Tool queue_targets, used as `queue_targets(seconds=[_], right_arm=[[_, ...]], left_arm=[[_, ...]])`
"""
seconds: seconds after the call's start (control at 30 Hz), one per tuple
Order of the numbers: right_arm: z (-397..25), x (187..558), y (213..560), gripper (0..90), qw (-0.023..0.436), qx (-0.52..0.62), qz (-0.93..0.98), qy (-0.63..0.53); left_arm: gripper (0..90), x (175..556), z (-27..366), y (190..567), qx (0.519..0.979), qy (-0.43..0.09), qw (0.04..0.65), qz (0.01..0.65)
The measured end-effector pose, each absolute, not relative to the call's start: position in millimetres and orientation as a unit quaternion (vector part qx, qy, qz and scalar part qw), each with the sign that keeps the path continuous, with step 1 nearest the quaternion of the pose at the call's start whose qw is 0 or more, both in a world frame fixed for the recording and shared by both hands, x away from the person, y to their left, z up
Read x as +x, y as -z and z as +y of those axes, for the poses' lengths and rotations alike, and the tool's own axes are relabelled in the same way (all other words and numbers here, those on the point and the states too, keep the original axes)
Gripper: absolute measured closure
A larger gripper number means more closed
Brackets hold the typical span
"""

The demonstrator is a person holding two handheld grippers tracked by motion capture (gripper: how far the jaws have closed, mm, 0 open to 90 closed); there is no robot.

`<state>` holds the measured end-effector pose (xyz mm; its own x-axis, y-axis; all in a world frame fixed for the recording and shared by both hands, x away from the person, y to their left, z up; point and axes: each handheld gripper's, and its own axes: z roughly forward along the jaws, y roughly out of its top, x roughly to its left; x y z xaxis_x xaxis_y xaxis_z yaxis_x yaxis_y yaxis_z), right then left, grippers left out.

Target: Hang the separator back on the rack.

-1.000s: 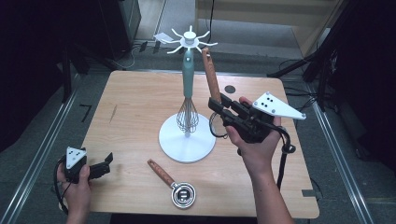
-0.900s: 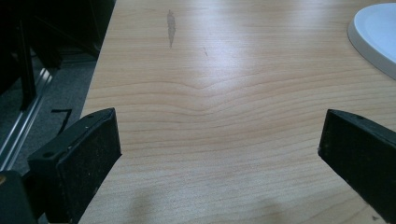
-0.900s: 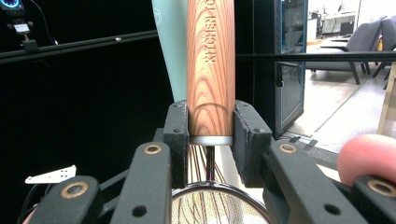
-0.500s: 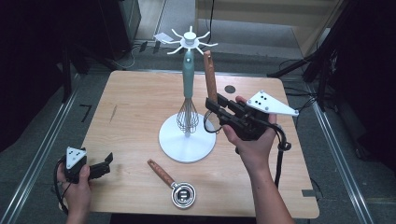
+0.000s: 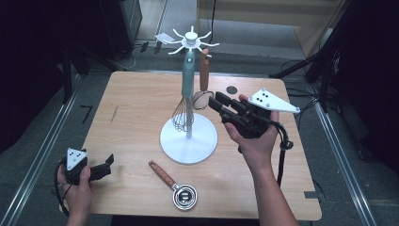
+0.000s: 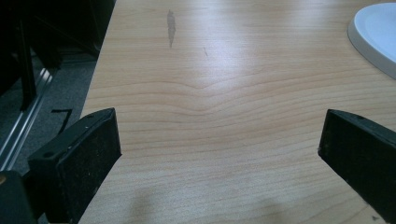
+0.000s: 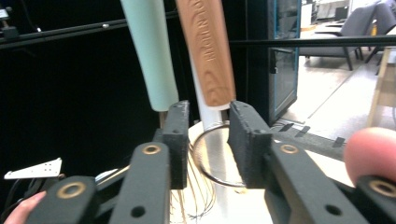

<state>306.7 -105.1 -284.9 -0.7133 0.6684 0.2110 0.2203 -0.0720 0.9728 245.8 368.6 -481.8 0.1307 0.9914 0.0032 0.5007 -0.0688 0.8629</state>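
We find the right gripper (image 5: 212, 101), centre frame, jaws narrowly parted and empty, beside the brown wooden-handled strainer (image 5: 203, 70) hanging on the white rack (image 5: 189, 139). Withdraw straight, avoiding any swing.

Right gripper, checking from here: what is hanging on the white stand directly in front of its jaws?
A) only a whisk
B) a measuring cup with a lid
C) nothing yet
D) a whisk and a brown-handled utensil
D: on the white stand a whisk with a pale green handle hangs beside a brown-handled utensil, just ahead of the right gripper.
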Motion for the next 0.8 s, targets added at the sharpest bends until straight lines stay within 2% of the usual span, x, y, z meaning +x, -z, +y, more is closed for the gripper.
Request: queue_targets(seconds=[0.17, 0.2, 0.43, 0.8], right_arm=[[-108, 308, 279, 89.3, 0.186, 0.341, 0.653, -0.650], [-108, 308, 277, 90.0, 0.190, 0.342, 0.653, -0.649], [-103, 314, 264, 90.0, 0.248, 0.334, 0.634, -0.652], [-87, 328, 239, 90.0, 0.267, 0.320, 0.621, -0.664]], left_arm=[[0.0, 246, 368, 482, 0.653, -0.330, 0.373, 0.571], [0.0, 246, 369, 482, 0.653, -0.330, 0.373, 0.571], [0.0, 246, 368, 482, 0.653, -0.329, 0.371, 0.572], [0.0, 246, 368, 482, 0.654, -0.329, 0.372, 0.571]])
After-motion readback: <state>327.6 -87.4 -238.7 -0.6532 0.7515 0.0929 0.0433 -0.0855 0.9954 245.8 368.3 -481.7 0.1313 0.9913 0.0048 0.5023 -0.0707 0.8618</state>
